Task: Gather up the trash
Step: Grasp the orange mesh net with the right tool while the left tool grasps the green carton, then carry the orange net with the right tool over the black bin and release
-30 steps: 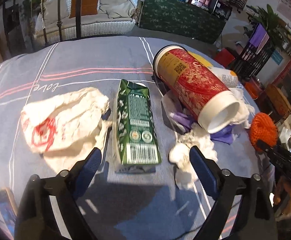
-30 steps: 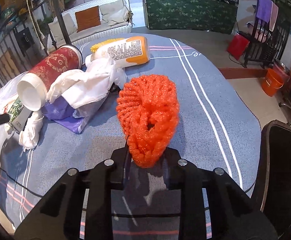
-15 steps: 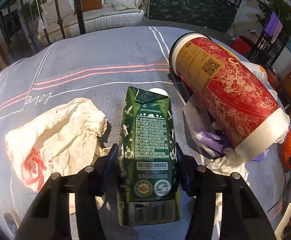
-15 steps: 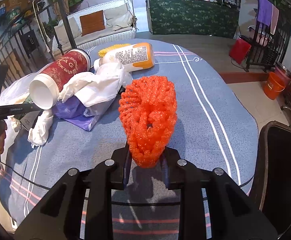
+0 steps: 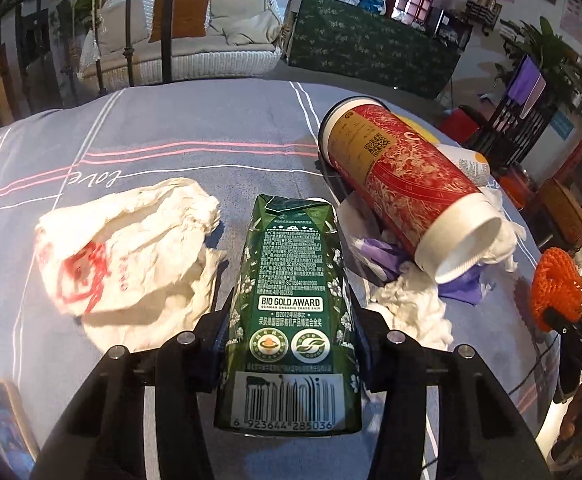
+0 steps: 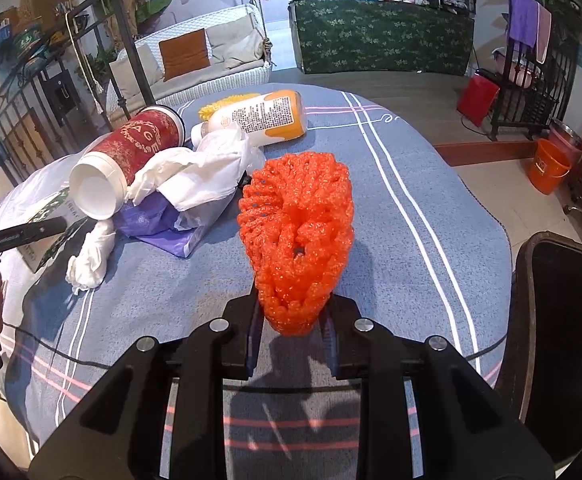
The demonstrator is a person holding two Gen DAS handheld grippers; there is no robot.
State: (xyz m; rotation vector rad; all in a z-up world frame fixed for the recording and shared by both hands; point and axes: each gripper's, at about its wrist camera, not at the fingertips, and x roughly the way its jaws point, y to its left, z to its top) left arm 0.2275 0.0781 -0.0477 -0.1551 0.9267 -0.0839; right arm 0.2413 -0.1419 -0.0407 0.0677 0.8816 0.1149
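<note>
Bare worktop (image 6: 391,208) lies open on the right side. On the left, the red cup (image 6: 131,152), white bag (image 6: 207,176) and orange bottle (image 6: 267,116) crowd together, blocking passage.

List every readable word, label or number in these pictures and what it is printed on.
"BIO GOLD AWARD": green carton
"6 923644 285036": the carton's barcode
"love", upside down: tablecloth
QR code, small print: red cup, too small to read
Label print: orange-white bottle, too small to read

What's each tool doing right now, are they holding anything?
Left tool: closing on the green carton, which sits between its fingers.
Right tool: shut on the orange foam net.
</note>
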